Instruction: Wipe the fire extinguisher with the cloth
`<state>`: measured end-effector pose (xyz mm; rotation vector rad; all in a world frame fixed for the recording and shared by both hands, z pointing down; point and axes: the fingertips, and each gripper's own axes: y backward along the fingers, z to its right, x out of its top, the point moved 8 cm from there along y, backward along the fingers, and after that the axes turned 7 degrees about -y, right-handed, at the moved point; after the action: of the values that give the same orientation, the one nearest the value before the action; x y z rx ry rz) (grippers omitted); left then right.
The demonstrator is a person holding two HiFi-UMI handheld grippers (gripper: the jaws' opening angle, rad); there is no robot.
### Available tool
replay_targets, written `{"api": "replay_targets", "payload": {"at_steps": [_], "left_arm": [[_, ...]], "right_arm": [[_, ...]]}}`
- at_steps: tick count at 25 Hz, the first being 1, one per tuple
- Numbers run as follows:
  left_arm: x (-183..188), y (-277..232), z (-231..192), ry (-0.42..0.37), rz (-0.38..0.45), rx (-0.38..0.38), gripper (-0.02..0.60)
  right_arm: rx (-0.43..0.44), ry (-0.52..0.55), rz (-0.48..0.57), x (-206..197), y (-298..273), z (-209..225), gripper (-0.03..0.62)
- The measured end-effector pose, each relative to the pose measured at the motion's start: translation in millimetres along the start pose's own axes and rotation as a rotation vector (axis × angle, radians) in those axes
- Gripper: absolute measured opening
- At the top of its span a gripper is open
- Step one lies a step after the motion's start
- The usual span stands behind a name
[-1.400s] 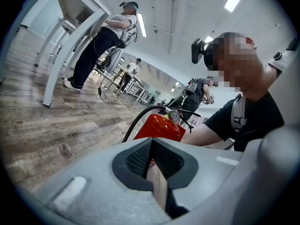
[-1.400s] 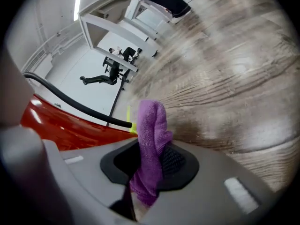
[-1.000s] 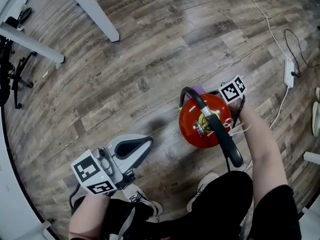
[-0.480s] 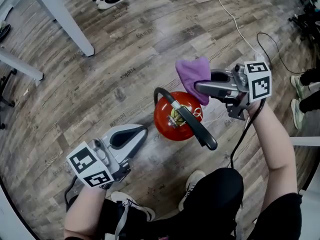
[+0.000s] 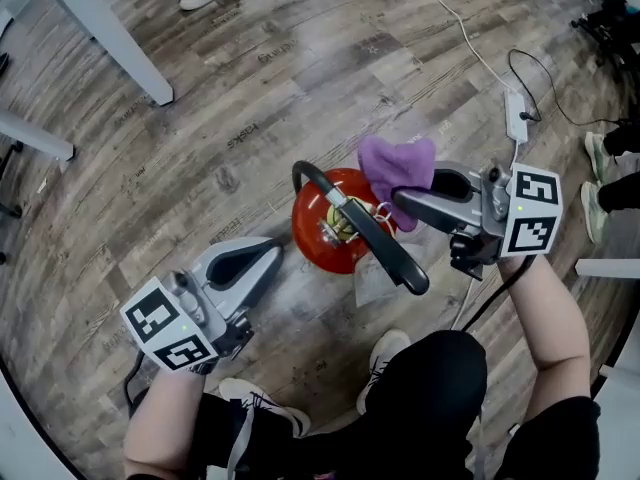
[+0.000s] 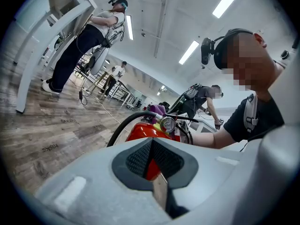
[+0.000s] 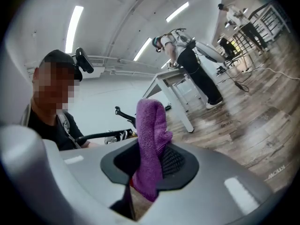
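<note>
Wood floor carries fire extinguisher upright, handle toward person

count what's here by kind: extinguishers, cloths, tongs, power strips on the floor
fire extinguisher: 1
purple cloth: 1
tongs: 2, the left tongs and the right tongs
white power strip: 1
total: 5
</note>
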<state>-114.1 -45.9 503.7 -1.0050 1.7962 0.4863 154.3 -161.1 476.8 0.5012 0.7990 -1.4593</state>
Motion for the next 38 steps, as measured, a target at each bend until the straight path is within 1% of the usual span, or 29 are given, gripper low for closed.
{"api": "replay_targets", "payload": {"at_steps": [3,5,7,12,15,17,19,20,22,26,31,34,38], "left_arm": [[-2,1,-2,-0.001,-0.008,0.011,0.002],[-5,1,-2,0.0,-0.019,0.018,0.002],[-8,1,-3,0.001,-0.03,0.023,0.002],[-11,1,-5,-0.002,-0.044,0.037,0.002],[-16,3,-6,0.006,-0.062,0.052,0.002],[-21,3,-6,0.014,-0.072,0.06,0.002],[-24,4,-6,0.017,-0.078,0.065,0.002],[-25,4,-6,0.017,-0.08,0.067,0.002],[-26,5,-6,0.018,-0.086,0.07,0.002],[-23,5,-5,0.007,-0.082,0.064,0.002],[-17,4,-2,-0.005,-0.065,0.045,0.002],[-15,3,2,-0.009,-0.061,0.031,0.002],[-13,3,7,-0.012,-0.056,0.019,0.002]], "right_arm": [[-0.051,-0.049,0.069,-27,13,18,0.095],[-0.077,-0.087,0.066,-56,14,34,0.095],[-0.095,-0.141,0.059,-94,10,53,0.095],[-0.162,-0.331,0.049,-194,-5,116,0.094],[-0.234,-0.456,0.046,-247,-16,151,0.094],[-0.3,-0.539,0.018,-280,-23,168,0.094],[-0.357,-0.595,-0.01,-300,-29,178,0.094],[-0.367,-0.612,-0.012,-304,-30,180,0.094],[-0.361,-0.622,0.007,-301,-29,176,0.094],[-0.294,-0.588,0.108,-270,-21,149,0.094],[-0.162,-0.464,0.178,-209,-3,89,0.095],[-0.08,-0.367,0.182,-180,9,52,0.095],[-0.004,-0.228,0.168,-148,24,11,0.095]]}}
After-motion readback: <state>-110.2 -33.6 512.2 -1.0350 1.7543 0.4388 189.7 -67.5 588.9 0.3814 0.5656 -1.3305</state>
